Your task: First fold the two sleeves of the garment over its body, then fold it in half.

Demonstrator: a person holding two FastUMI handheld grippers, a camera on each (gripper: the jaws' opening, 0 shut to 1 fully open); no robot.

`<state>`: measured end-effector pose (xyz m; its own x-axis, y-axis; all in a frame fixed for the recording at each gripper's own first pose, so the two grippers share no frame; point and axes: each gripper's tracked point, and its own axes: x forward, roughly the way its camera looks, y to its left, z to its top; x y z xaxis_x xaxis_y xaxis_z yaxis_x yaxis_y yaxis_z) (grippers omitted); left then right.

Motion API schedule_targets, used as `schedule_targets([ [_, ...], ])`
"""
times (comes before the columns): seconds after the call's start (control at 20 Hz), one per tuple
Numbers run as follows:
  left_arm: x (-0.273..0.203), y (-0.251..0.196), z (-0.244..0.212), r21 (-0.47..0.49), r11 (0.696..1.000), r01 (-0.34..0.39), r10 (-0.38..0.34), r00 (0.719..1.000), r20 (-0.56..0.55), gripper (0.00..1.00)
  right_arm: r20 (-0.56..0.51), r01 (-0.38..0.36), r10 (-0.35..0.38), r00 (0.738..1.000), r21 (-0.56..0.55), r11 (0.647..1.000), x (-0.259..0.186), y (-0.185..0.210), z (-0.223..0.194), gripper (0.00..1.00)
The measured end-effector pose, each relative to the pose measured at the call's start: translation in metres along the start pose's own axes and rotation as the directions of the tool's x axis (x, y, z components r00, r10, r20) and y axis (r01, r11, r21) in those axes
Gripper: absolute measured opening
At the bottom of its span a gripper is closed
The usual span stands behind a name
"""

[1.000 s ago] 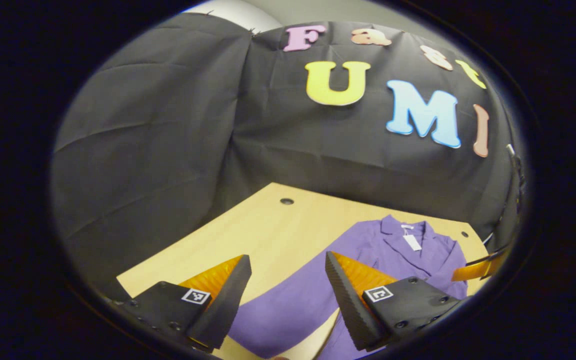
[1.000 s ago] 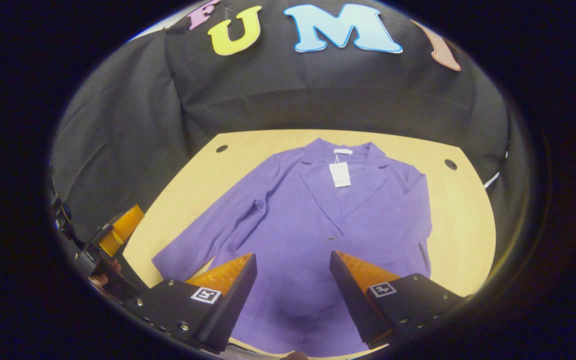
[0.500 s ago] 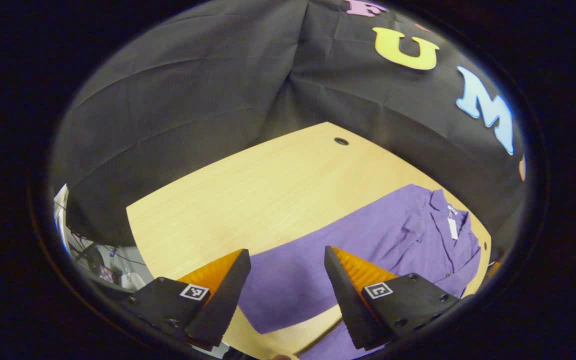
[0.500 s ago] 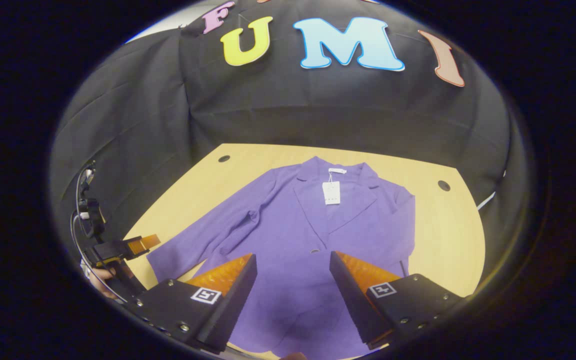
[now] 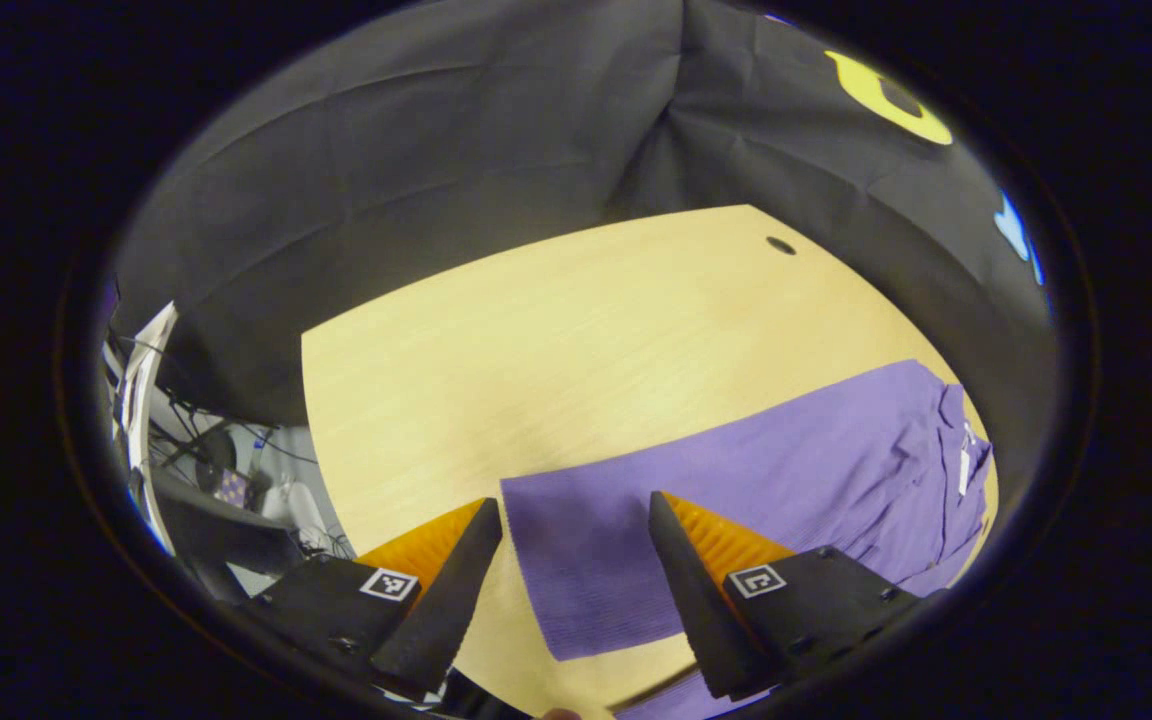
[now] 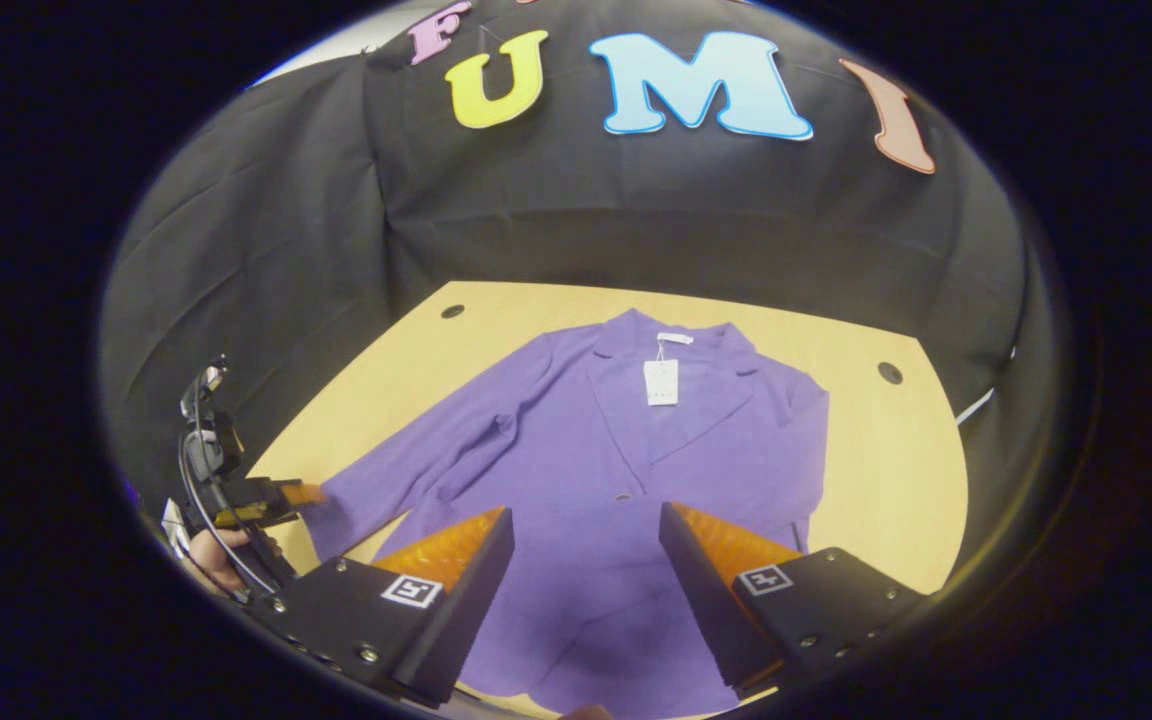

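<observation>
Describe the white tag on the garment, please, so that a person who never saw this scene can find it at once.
Start at the wooden table in front of the black cloth wall. A purple jacket lies spread flat on it, collar toward the wall. The tag hangs just below the collar, between the two lapels; it is a small white rectangle, the one pale thing on the purple cloth.

Dim, even light — sharp, edges warped

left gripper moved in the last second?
Yes. In the right gripper view the left gripper has come in from the table edge to the jacket's sleeve cuff, jaws open.
</observation>
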<state>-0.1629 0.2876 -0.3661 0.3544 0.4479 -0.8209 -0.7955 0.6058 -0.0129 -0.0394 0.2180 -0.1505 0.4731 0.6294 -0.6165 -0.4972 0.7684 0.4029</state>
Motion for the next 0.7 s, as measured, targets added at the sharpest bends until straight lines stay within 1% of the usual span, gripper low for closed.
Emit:
schedule_targets([
  [0.1, 0.006, 0.006, -0.002, -0.002, 1.000, -0.025, 0.025, 1.000, -0.017, 0.97, -0.007, 0.002, -0.002, 1.000, -0.007, 1.000, 0.000, -0.002, -0.002, 0.92],
  [0.15, 0.008, 0.007, 0.001, 0.007, 1.000, -0.027, 0.027, 1.000, -0.010, 0.96, -0.009, 0.001, -0.001, 1.000, -0.011, 1.000, 0.000, -0.002, -0.003, 0.92],
  [0.35, 0.008, 0.000, -0.003, 0.085, 0.995, -0.047, 0.049, 0.998, -0.025, 0.96, -0.018, -0.011, 0.011, 1.000, -0.012, 1.000, 0.003, -0.001, -0.004, 0.91],
  [0.4, 0.010, 0.000, -0.003, 0.084, 0.995, -0.050, 0.052, 0.998, -0.021, 0.96, -0.018, -0.014, 0.014, 1.000, -0.010, 1.000, 0.004, 0.000, -0.004, 0.91],
  [0.45, 0.010, -0.001, -0.003, 0.079, 0.995, -0.056, 0.058, 0.998, -0.020, 0.92, -0.016, -0.019, 0.018, 1.000, -0.007, 1.000, 0.004, 0.001, -0.004, 0.91],
  [0.6, 0.011, -0.005, -0.004, 0.086, 0.995, -0.054, 0.055, 0.998, -0.009, 0.85, -0.016, -0.026, 0.026, 1.000, -0.006, 1.000, 0.007, 0.000, -0.004, 0.92],
  [0.7, 0.012, -0.013, -0.005, 0.100, 0.994, -0.039, 0.039, 0.999, 0.001, 0.77, -0.017, -0.027, 0.027, 0.999, -0.006, 1.000, 0.009, 0.000, -0.004, 0.92],
])
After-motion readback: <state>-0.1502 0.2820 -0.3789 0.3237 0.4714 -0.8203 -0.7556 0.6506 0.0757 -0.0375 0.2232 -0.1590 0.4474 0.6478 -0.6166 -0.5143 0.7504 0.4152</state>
